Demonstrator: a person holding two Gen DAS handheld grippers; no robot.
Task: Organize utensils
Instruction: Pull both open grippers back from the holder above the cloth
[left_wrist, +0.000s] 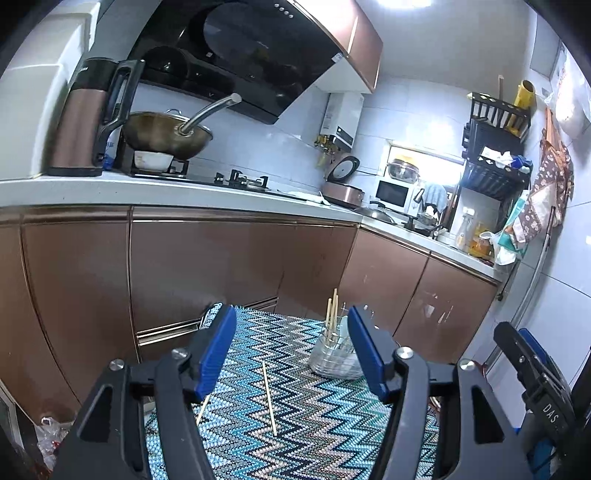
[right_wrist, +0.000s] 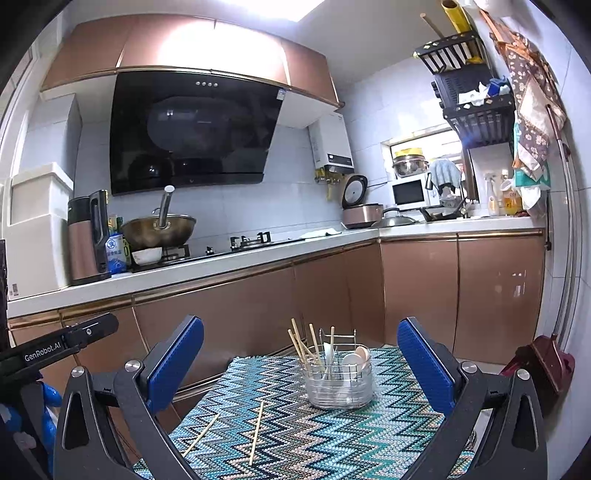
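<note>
A wire utensil holder (right_wrist: 340, 380) stands on a zigzag mat (right_wrist: 317, 435), holding several chopsticks and white spoons; it also shows in the left wrist view (left_wrist: 334, 356). Two loose chopsticks lie on the mat: one in the middle (right_wrist: 256, 432) (left_wrist: 269, 398), one further left (right_wrist: 201, 434), partly hidden behind my left finger in the left wrist view (left_wrist: 202, 408). My left gripper (left_wrist: 291, 350) is open and empty above the mat. My right gripper (right_wrist: 301, 365) is open and empty, above the mat's near side.
Copper cabinets (right_wrist: 236, 302) run behind the mat under a white counter (right_wrist: 221, 262) with a kettle (right_wrist: 86, 236), wok (right_wrist: 159, 229) and rice cooker (right_wrist: 360, 212). A dark red dustpan (right_wrist: 543, 365) stands at the right. The right gripper's body (left_wrist: 535, 387) shows at the left view's right edge.
</note>
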